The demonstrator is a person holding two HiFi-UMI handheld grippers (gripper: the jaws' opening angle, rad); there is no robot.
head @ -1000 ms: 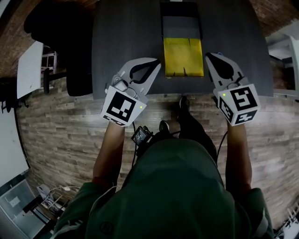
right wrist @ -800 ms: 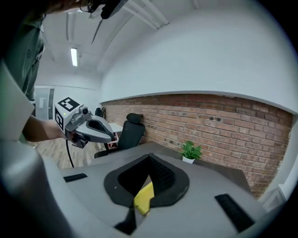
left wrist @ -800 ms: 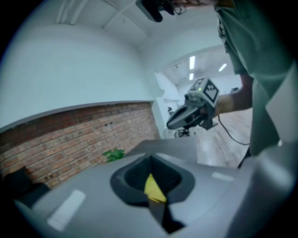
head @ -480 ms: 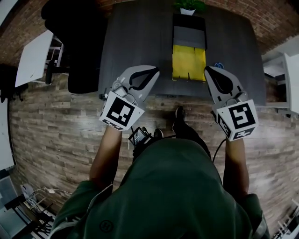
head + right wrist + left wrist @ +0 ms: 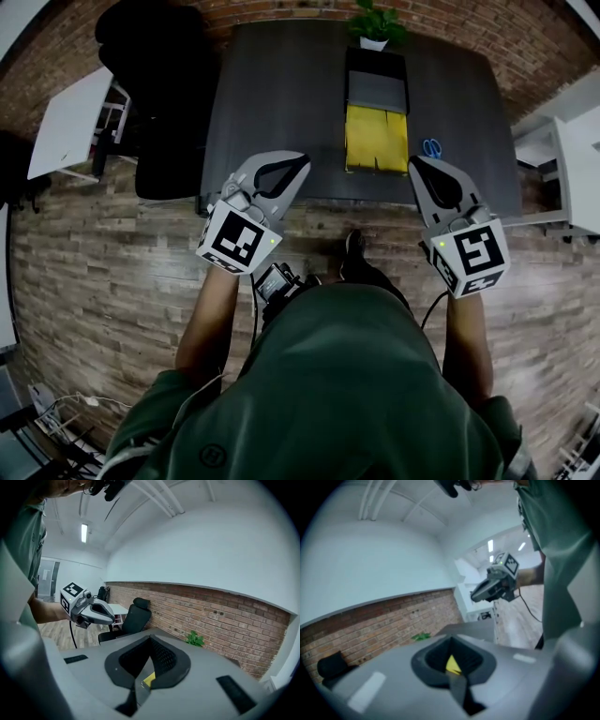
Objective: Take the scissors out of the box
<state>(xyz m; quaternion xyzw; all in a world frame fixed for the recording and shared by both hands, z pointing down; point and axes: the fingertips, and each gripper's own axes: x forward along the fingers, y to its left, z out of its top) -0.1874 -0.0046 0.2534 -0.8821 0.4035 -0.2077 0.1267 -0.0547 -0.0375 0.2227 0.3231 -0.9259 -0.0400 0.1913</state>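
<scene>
An open box (image 5: 376, 137) with yellow flaps and a grey inside lies at the middle of the dark table (image 5: 272, 103). A pair of blue-handled scissors (image 5: 430, 148) lies on the table just right of the box. My left gripper (image 5: 298, 161) hovers shut and holds nothing at the table's near edge, left of the box. On the other side, my right gripper (image 5: 415, 164) is also shut and holds nothing, just short of the scissors. A sliver of the yellow flap (image 5: 452, 664) shows through the left gripper's frame, and the yellow flap (image 5: 149, 679) shows likewise through the right one's.
A potted plant (image 5: 375, 23) stands at the table's far edge behind the box. A black office chair (image 5: 155, 84) is left of the table, with a white desk (image 5: 70, 122) beyond it. White furniture (image 5: 581, 169) stands at the right. The floor is wood plank.
The view has pulled back from the table, which now shows whole. Both grippers have drawn back to its near edge, still shut. The scissors have come into view right of the box.
</scene>
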